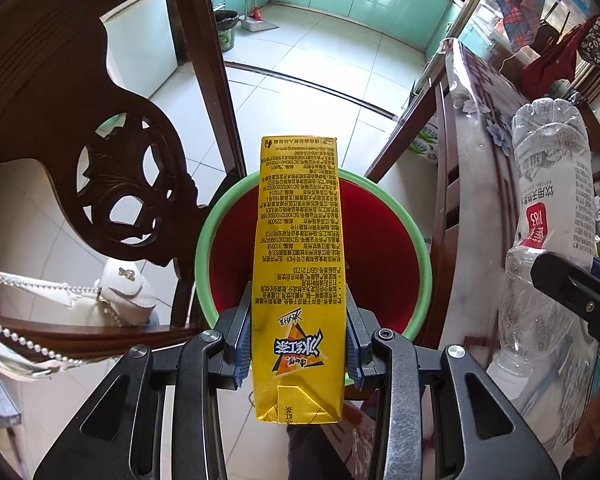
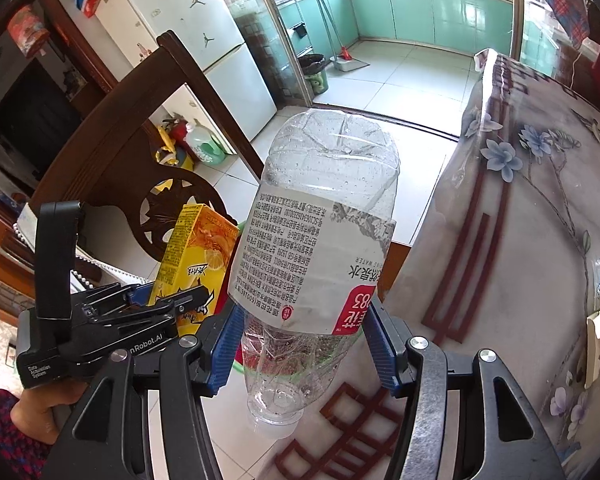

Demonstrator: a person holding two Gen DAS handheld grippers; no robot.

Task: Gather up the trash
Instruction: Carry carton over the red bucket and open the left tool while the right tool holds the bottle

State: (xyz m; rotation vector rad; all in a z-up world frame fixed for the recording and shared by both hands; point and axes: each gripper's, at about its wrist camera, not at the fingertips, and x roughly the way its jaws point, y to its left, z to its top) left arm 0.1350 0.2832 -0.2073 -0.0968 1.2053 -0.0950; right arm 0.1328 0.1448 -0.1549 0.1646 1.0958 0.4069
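Note:
My left gripper (image 1: 298,344) is shut on a yellow drink carton (image 1: 298,264) and holds it directly above a green-rimmed bin with a red liner (image 1: 384,232) on the floor. My right gripper (image 2: 302,340) is shut on a clear empty plastic bottle (image 2: 316,240), held neck down with its base pointing away. The bottle also shows at the right of the left wrist view (image 1: 548,216). The carton and left gripper also show at the left of the right wrist view (image 2: 198,248).
A carved dark wooden chair (image 1: 112,168) stands left of the bin, with a white bag (image 1: 120,288) on its seat. A table with a floral plastic cover (image 2: 520,240) stands right of it. A second bin and a dustpan (image 2: 350,62) stand far off in the kitchen.

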